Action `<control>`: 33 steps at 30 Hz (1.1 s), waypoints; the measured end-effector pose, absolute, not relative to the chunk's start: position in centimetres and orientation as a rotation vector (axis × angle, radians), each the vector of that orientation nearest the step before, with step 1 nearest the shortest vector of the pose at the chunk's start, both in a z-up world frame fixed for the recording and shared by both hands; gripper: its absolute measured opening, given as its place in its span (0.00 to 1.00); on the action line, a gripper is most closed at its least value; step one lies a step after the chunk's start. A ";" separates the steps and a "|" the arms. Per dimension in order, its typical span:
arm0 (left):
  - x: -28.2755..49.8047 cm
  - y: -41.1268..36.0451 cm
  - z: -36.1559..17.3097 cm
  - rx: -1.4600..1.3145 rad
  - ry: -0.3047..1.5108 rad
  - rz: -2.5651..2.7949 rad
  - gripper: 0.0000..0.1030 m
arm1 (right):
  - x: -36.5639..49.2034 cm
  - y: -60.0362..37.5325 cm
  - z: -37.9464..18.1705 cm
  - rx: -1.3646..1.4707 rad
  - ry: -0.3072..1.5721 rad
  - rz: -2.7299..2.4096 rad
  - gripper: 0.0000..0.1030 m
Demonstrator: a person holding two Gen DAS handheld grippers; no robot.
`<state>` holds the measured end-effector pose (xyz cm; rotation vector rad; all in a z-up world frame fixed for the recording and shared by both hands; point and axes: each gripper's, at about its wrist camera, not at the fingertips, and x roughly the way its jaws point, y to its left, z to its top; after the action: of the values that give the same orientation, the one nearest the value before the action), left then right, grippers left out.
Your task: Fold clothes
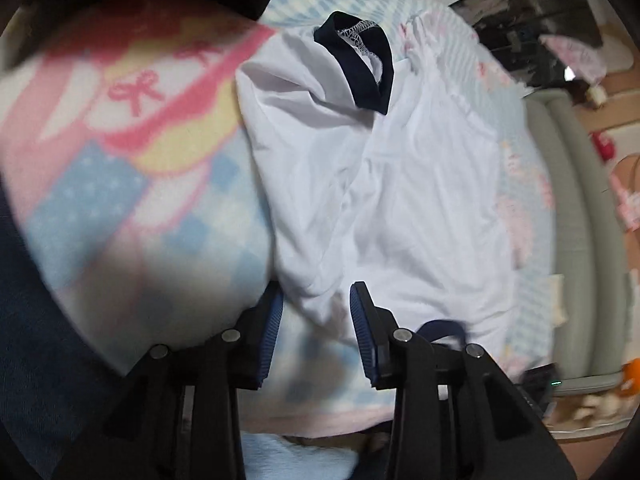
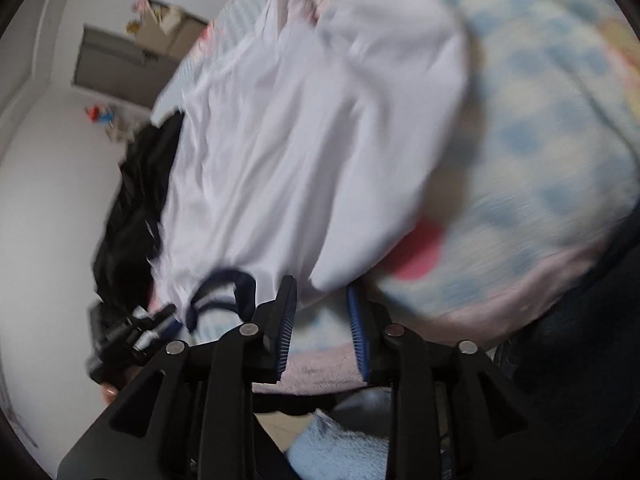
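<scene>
A white T-shirt [image 1: 380, 184] with navy trim lies partly folded on a pastel patterned blanket [image 1: 120, 168]. One navy-cuffed sleeve [image 1: 360, 56] is turned over onto the body. My left gripper [image 1: 318, 300] hovers open at the shirt's near edge, with nothing between its blue pads. In the right wrist view the same shirt [image 2: 288, 152] stretches away, a navy-edged opening [image 2: 224, 292] lying just left of my right gripper [image 2: 322, 300]. That gripper is open too, over the blanket [image 2: 540, 152] at the shirt's near edge. This view is blurred.
A black garment [image 2: 136, 200] lies beside the shirt on the left in the right wrist view, with the other gripper [image 2: 124, 336] below it. A grey-green padded edge [image 1: 576, 208] borders the bed on the right. Clutter fills the far room.
</scene>
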<state>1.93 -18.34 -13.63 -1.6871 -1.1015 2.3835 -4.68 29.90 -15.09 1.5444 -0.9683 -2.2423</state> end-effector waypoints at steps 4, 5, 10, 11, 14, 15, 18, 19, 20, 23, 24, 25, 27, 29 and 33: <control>1.7 -18.3 -14.7 -1.632 -1.161 2.276 0.37 | -5.8 29.5 -15.0 1.451 -0.981 -2.299 0.38; 1.3 -18.3 -15.3 -1.618 -1.194 2.231 0.37 | -6.4 29.3 -15.3 1.445 -1.001 -2.286 0.38; -0.5 -15.8 -15.7 -1.567 -1.143 2.163 0.18 | -6.7 26.9 -13.8 1.371 -0.852 -2.301 0.18; -0.8 -15.3 -15.5 -1.585 -1.090 2.182 0.13 | -6.5 26.5 -13.6 1.369 -0.816 -2.316 0.10; -1.1 -14.3 -15.5 -1.606 -1.047 2.177 0.12 | -6.1 26.7 -13.8 1.391 -0.815 -2.316 0.07; -1.3 -13.9 -15.5 -1.606 -1.048 2.172 0.12 | -6.0 27.1 -13.8 1.394 -0.849 -2.304 0.10; -1.3 -14.1 -15.6 -1.567 -1.100 2.133 0.18 | -5.9 28.2 -13.8 1.384 -0.957 -2.302 0.29; -3.5 -12.5 -15.7 -1.550 -1.121 2.119 0.26 | -6.0 28.6 -13.7 1.366 -1.007 -2.307 0.39; -4.1 -11.9 -15.6 -1.533 -1.139 2.104 0.31 | -5.9 29.0 -13.8 1.342 -1.067 -2.301 0.53; -4.8 -10.4 -15.6 -1.554 -1.102 2.119 0.32 | -6.5 29.1 -15.2 1.345 -1.177 -2.216 0.53; -4.7 -10.2 -15.4 -1.565 -1.077 2.139 0.26 | -7.0 28.5 -16.0 1.388 -1.151 -2.177 0.48; -4.6 -10.1 -15.2 -1.574 -1.051 2.161 0.15 | -7.3 27.6 -16.5 1.446 -1.054 -2.192 0.39; -4.2 -9.9 -14.7 -1.591 -0.998 2.204 0.08 | -7.2 25.8 -16.4 1.514 -0.846 -2.249 0.10; -4.0 -9.8 -13.9 -1.586 -0.957 2.243 0.07 | -6.6 25.0 -15.2 1.484 -0.728 -2.290 0.05; -3.5 -9.6 -11.8 -1.511 -0.934 2.276 0.06 | -5.2 24.8 -12.5 1.411 -0.634 -2.360 0.04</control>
<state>-3.48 -9.56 -11.81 -1.5106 -0.9336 2.2762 -5.25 24.78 -12.47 1.4105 -0.6337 -2.3599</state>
